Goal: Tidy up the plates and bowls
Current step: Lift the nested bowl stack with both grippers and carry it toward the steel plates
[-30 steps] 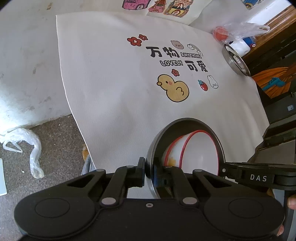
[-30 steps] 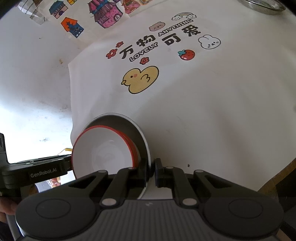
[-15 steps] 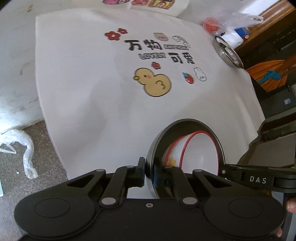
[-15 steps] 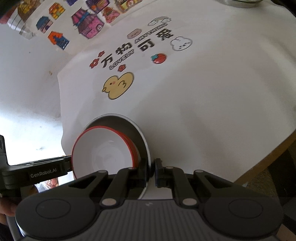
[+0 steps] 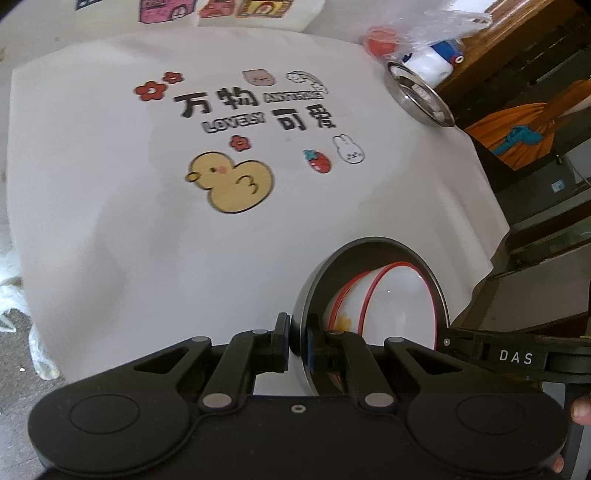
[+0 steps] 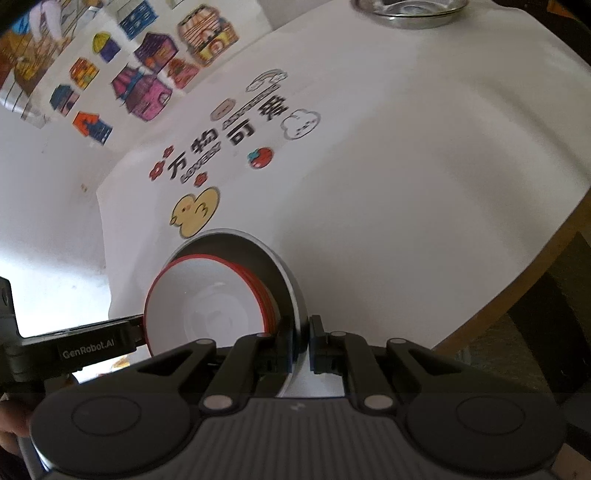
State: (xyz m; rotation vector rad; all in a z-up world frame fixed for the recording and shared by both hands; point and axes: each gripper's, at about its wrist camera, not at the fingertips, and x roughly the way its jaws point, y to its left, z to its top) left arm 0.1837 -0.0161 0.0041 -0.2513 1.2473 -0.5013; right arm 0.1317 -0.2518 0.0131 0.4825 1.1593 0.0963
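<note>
1. Left wrist view: the left gripper (image 5: 297, 345) is clenched on the rim of a metal bowl (image 5: 314, 280), which is held on edge above the near side of the white tablecloth (image 5: 110, 221).
2. Nested inside it are red-rimmed white bowls (image 5: 399, 306) (at least two rims show; the exact count cannot be told).
3. Right wrist view: the right gripper (image 6: 303, 343) pinches the opposite rim of the same metal bowl (image 6: 291, 280), so both claws carry the stack together, clear of the cloth.
4. A shallow steel dish (image 5: 419, 98) sits at the far right corner of the cloth, well apart from the stack, beside a plastic bag (image 5: 436, 22).
5. Judged from this, the step in hand is transporting the nested stack; the next move calls for levelling it and lowering it onto the cloth, likely near the steel dish, both grips released only once it rests flat.
</note>
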